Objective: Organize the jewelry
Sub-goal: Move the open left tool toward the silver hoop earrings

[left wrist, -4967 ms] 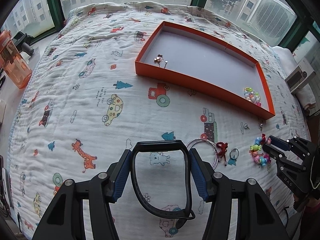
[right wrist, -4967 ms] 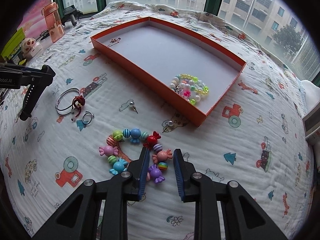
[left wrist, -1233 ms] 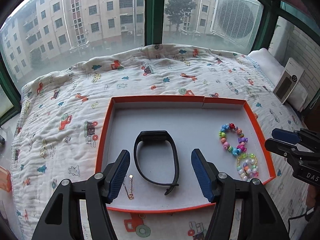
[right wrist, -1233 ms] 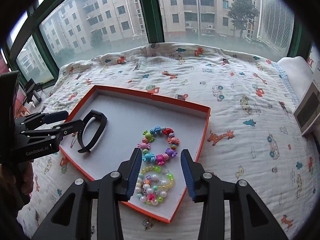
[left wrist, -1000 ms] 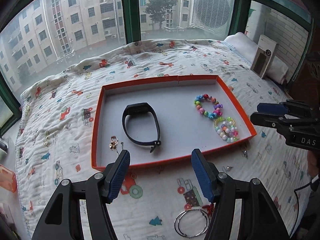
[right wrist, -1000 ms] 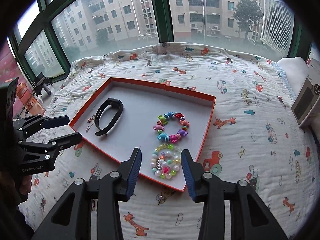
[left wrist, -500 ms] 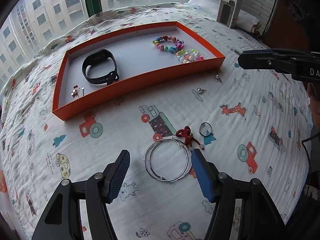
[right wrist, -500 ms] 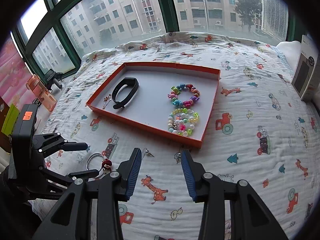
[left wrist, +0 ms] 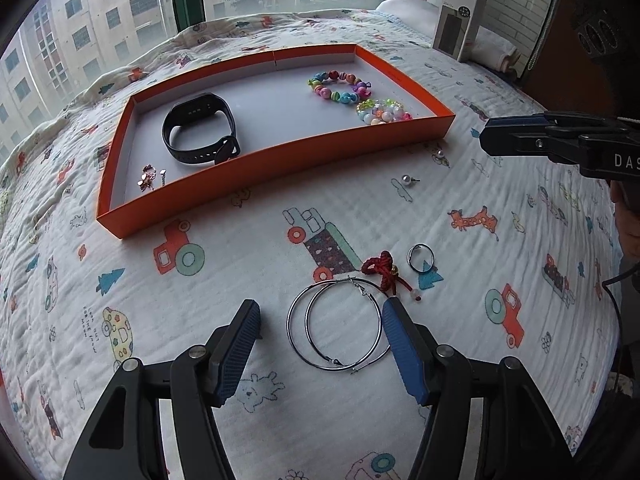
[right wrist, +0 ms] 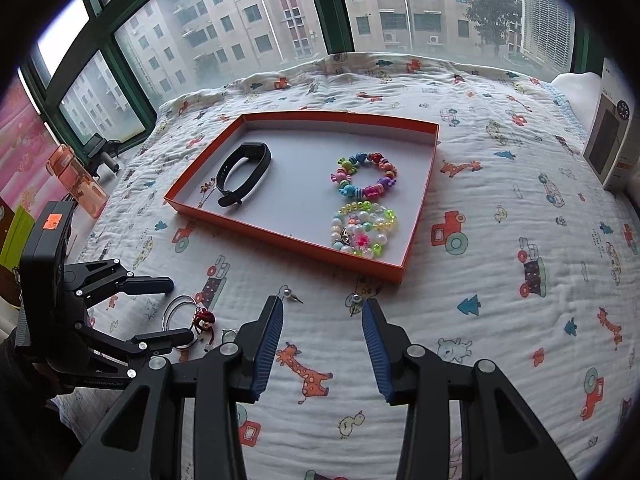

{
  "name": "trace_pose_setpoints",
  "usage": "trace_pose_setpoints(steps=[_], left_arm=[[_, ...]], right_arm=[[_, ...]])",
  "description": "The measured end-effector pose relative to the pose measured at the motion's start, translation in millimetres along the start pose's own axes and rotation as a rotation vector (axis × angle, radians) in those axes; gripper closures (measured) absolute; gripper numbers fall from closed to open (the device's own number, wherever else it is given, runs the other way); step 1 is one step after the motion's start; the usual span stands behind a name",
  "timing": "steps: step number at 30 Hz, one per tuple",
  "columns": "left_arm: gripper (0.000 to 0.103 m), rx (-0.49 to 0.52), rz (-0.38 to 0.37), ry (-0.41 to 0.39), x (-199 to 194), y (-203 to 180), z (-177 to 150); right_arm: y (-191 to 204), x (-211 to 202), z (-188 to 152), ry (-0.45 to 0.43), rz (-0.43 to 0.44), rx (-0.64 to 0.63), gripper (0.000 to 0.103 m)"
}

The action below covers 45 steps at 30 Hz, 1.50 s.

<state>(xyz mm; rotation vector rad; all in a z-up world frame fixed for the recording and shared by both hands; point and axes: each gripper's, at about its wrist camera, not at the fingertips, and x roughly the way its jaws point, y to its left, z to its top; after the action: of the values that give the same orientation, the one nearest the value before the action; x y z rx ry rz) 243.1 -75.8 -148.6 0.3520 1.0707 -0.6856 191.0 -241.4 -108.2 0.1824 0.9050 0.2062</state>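
My left tool (left wrist: 316,328) hangs spread wide and holding nothing at the bottom of the left wrist view, its ribbed blue pads flanking a pair of thin silver hoop earrings (left wrist: 335,323) that lie overlapped on the bed. Just above and right of the hoops sit a red knotted cord charm (left wrist: 383,270) and a small plain silver ring (left wrist: 420,258), both on the quilt and close together. Farther up, two pearl studs (left wrist: 409,180) lie loose near the orange tray (left wrist: 256,178), a shallow cardboard rectangle with a pale grey floor. Inside it, a matte black wristband (left wrist: 200,128) curls at the left, a small rose-gold chain piece (left wrist: 149,174) lies in the lower left corner, and two glossy bead bracelets sit at the right: a candy-coloured one (left wrist: 340,86) and a translucent pastel one (left wrist: 383,111). My right tool (right wrist: 322,320) is also parted and empty at the bottom of its own view, pointing toward the studs. The bed wears a white crinkled quilt (right wrist: 500,280) printed with tractors and giraffes. Green-framed windows behind show apartment blocks.
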Motion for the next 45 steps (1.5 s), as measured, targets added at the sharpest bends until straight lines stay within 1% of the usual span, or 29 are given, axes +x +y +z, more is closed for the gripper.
trace_pose_setpoints(steps=[2,4,8,16,21,25,30,34,39,41,45], left_arm=[[0.036,0.007,0.003,-0.009,0,-1,-1],[0.040,0.017,0.009,-0.018,0,-2,-2],[0.051,0.041,0.011,-0.030,-2,-4,-4],[0.051,0.027,0.008,-0.039,-5,-4,-7],[0.051,-0.027,0.014,-0.050,-11,2,-9],[0.051,-0.086,0.014,-0.081,-23,8,-9],[0.051,-0.129,0.017,-0.109,-33,14,-8],[0.051,-0.140,0.014,-0.114,-36,18,-7],[0.051,-0.146,0.011,-0.114,-36,20,-7],[0.051,-0.152,0.007,-0.111,-35,22,-8],[0.051,-0.168,0.014,-0.102,-30,24,-9]], right_arm=[[0,2,-2,0.007,-0.001,-0.002,0.058],[0,4,-5,0.016,-0.004,-0.003,0.058],[-2,7,-9,0.030,-0.005,-0.001,0.058],[-4,10,-14,0.046,-0.001,0.002,0.058],[-5,11,-15,0.050,-0.003,-0.010,0.058],[-7,16,-13,0.056,-0.003,-0.017,0.058],[-12,28,-7,0.065,-0.019,-0.033,0.058],[-11,35,-2,0.073,-0.009,-0.108,0.058],[-7,39,0,0.097,0.017,-0.281,0.058],[-4,41,1,0.105,0.009,-0.357,0.058],[-1,46,3,0.122,0.050,-0.459,0.058]])
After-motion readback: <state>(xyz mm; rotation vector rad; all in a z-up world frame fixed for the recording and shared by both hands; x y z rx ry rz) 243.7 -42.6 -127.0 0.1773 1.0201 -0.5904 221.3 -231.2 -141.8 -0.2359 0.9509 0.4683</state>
